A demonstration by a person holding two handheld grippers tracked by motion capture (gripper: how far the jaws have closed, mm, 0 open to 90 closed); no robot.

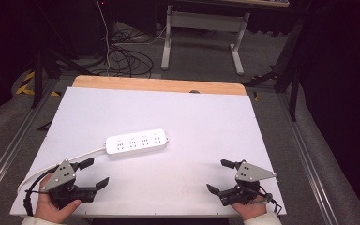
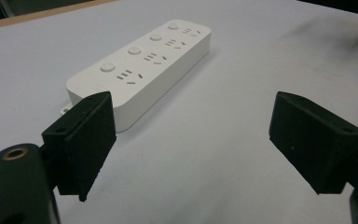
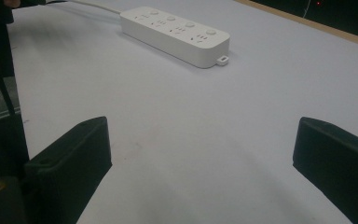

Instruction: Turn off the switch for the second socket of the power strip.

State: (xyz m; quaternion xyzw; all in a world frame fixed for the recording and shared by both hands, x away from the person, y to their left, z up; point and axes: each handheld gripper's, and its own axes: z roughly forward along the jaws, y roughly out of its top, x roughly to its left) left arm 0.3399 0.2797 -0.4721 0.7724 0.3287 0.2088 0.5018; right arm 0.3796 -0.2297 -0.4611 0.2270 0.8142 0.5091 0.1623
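White strip lies mid-table, untouched. We hold left gripper and right gripper wide open, empty; approach its ends squarely.

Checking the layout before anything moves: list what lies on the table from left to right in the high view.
Left hand-held gripper → cord → power strip → right hand-held gripper, all on the white table.
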